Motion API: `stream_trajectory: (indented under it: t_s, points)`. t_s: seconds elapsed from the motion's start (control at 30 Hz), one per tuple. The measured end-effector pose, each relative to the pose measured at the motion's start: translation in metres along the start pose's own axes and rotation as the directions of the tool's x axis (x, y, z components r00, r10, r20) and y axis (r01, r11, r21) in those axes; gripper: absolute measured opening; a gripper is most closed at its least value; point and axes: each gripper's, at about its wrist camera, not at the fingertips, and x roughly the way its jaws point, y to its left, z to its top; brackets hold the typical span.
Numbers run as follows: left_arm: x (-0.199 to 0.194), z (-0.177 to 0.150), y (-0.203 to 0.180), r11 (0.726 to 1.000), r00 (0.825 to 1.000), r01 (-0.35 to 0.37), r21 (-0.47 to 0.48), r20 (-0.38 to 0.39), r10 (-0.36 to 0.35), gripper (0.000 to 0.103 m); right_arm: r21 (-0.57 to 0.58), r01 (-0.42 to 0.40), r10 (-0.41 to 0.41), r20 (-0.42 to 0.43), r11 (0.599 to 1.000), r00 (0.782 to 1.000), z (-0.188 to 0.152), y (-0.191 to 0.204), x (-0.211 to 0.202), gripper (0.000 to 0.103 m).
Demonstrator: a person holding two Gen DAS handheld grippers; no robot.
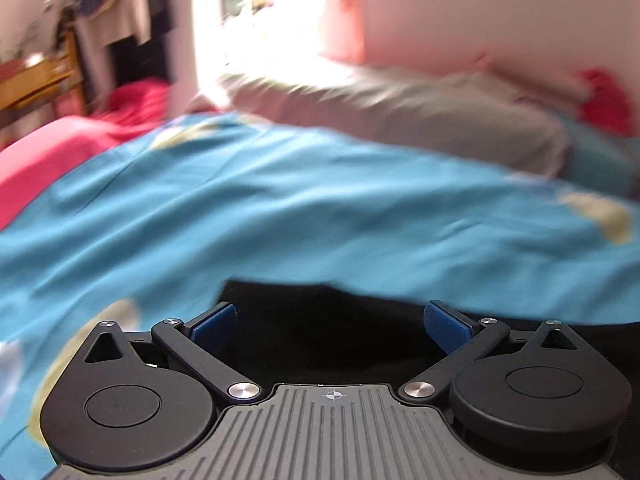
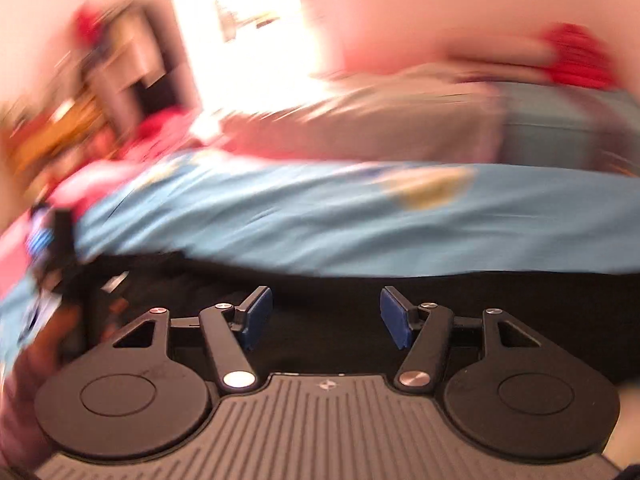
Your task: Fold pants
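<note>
Left gripper (image 1: 330, 326): jaws spread wide, nothing between the blue pads (image 1: 214, 324), poised just above black pants (image 1: 320, 344) at six o'clock. Right gripper (image 2: 326, 316): jaws also apart and empty, over the same dark cloth (image 2: 360, 288), which runs from nine to three o'clock. Both seem placed to take a fresh hold for a fold. Beyond, at twelve o'clock, lies a turquoise bedsheet (image 1: 280, 208), then a grey pillow (image 1: 420, 120). The right wrist view is heavily blurred; the other gripper (image 2: 60, 248) shows at nine o'clock.
</note>
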Motion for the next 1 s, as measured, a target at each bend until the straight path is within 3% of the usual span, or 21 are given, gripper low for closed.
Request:
stream_trajectory:
  t_s: [0.07,0.17,0.23,0.33,0.43,0.5,0.57,0.63,0.77,0.9,0.97,1.0]
  points:
    - [0.010,-0.001,0.005,0.999,0.998,-0.033,-0.005,-0.044,0.033,0.103,-0.050,-0.045,0.040,-0.096,0.998,0.995,-0.007,0.028,0.027,0.065]
    - [0.015,-0.001,0.008,1.000,0.998,-0.024,-0.017,-0.060,0.023,0.103,-0.157,-0.044,0.001,-0.265,0.987,0.964,-0.034,0.054,0.051,0.064]
    - [0.015,-0.001,0.008,1.000,0.998,-0.029,-0.010,-0.059,0.029,0.103,-0.290,-0.034,-0.041,-0.251,0.957,0.967,-0.050,0.072,0.035,0.065]
    - [0.017,-0.001,0.009,0.999,0.997,-0.032,-0.015,-0.067,0.031,0.103,-0.327,-0.066,-0.017,-0.244,0.943,0.970,-0.042,0.077,0.011,0.069]
    - [0.015,-0.002,0.010,0.999,0.997,-0.030,-0.023,-0.069,0.028,0.103,-0.260,-0.051,0.016,-0.137,0.964,0.990,-0.027,0.070,-0.001,0.076]
    - [0.016,-0.002,0.009,0.999,0.997,-0.031,-0.019,-0.067,0.030,0.103,-0.188,-0.011,-0.008,-0.101,0.982,0.995,-0.021,0.057,0.010,0.079]
    - [0.016,-0.002,0.009,0.999,0.997,-0.032,-0.018,-0.066,0.031,0.103,-0.114,0.030,-0.049,-0.170,0.993,0.984,-0.027,0.046,0.026,0.079]
    - [0.016,-0.003,0.009,0.999,0.997,-0.031,-0.019,-0.066,0.030,0.103,-0.116,0.033,-0.061,-0.252,0.993,0.966,-0.039,0.039,0.040,0.078]
    - [0.015,-0.003,0.008,0.999,0.997,-0.032,-0.019,-0.067,0.031,0.103,-0.240,0.023,-0.079,-0.226,0.971,0.971,-0.050,0.048,0.011,0.079]
    - [0.015,-0.003,0.007,0.999,0.997,-0.037,-0.013,-0.064,0.037,0.103,-0.146,0.079,-0.094,-0.097,0.986,0.991,-0.032,0.026,0.004,0.089]
    - [0.015,-0.002,0.008,0.999,0.997,-0.038,-0.015,-0.063,0.037,0.103,-0.075,0.127,-0.135,-0.104,0.989,0.985,-0.029,0.008,0.013,0.090]
    - [0.014,-0.002,0.009,0.999,0.998,-0.036,-0.022,-0.061,0.035,0.103,-0.050,0.155,-0.161,-0.147,0.987,0.976,-0.031,-0.002,0.021,0.089]
